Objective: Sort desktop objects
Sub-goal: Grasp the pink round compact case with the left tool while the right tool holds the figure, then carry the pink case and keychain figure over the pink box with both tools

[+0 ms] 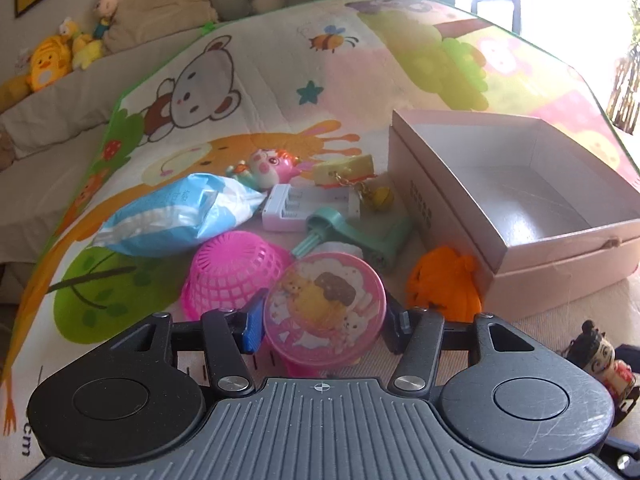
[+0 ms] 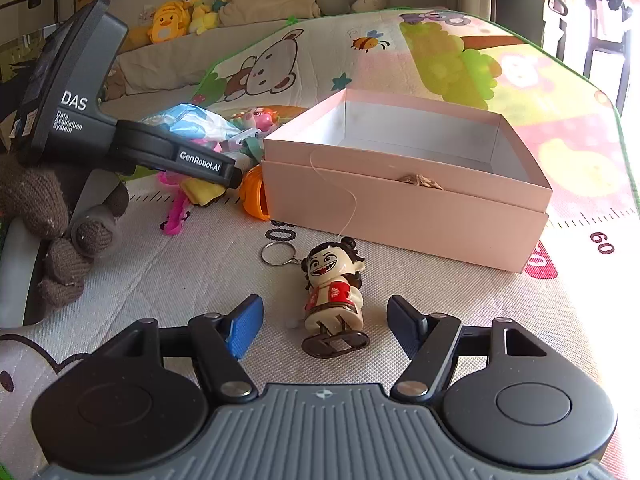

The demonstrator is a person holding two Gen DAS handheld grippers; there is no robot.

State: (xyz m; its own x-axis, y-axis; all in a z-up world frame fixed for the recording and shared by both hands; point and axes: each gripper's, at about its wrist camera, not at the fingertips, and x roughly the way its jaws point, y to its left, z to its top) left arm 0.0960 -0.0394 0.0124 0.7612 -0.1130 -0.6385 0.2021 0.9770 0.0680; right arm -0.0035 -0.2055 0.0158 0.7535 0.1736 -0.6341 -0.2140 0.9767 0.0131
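Note:
My left gripper [image 1: 325,322] is shut on a round pink tin [image 1: 325,314] with a cartoon lid, held just above the mat. Behind it lie a pink mesh basket [image 1: 228,270], a blue tissue pack [image 1: 176,216], a white battery charger [image 1: 308,206], a teal tool [image 1: 360,236], a pig toy [image 1: 268,166], a cheese keychain [image 1: 346,170] and an orange toy [image 1: 444,284]. The open pink box [image 1: 516,188] stands to the right. My right gripper [image 2: 325,326] is open, its fingers either side of a doll keychain [image 2: 334,294] lying on the mat in front of the box [image 2: 404,196].
The play mat [image 2: 180,276] covers the surface. In the right wrist view the left gripper's body [image 2: 120,136] and a gloved hand [image 2: 48,220] are at the left. Plush toys [image 1: 60,56] and cushions [image 1: 160,8] line the back. The doll also shows in the left wrist view [image 1: 604,364].

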